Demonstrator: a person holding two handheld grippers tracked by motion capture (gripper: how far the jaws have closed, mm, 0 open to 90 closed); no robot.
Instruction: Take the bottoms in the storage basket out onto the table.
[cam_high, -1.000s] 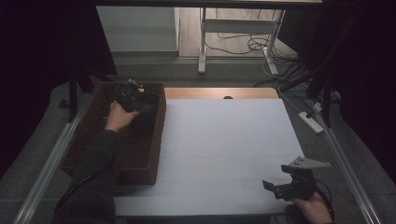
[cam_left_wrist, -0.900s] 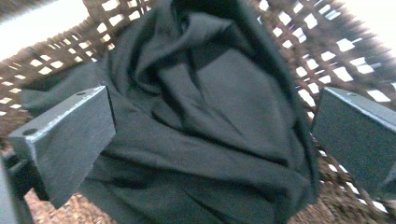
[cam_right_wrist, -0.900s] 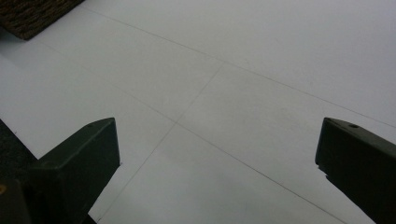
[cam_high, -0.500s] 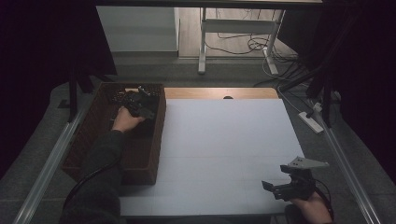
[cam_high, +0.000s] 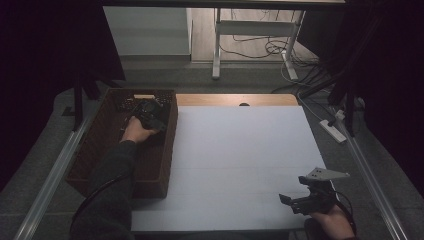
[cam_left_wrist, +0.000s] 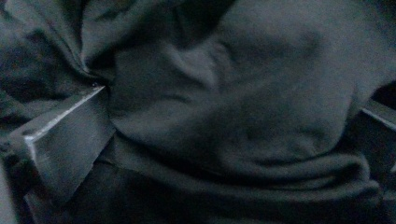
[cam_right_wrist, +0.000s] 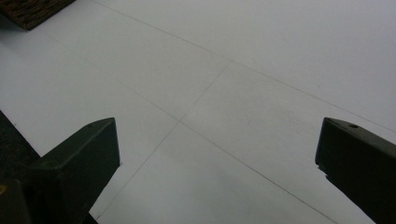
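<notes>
The left tool (cam_high: 147, 112) is down in the basket (cam_high: 95, 150), its jaws spread around dark cloth (cam_left_wrist: 224, 116). It could grab too little, so the cloth slips out. The right tool (cam_right_wrist: 217, 163) waits wide open.

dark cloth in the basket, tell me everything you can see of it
The cloth is dark grey, soft and matte, bunched in thick folds and creases. It lies inside the brown woven basket at the table's left side. The left gripper is pushed down into it, open, with cloth bulging between the jaws and pressing against them. Its full shape and size cannot be told.
</notes>
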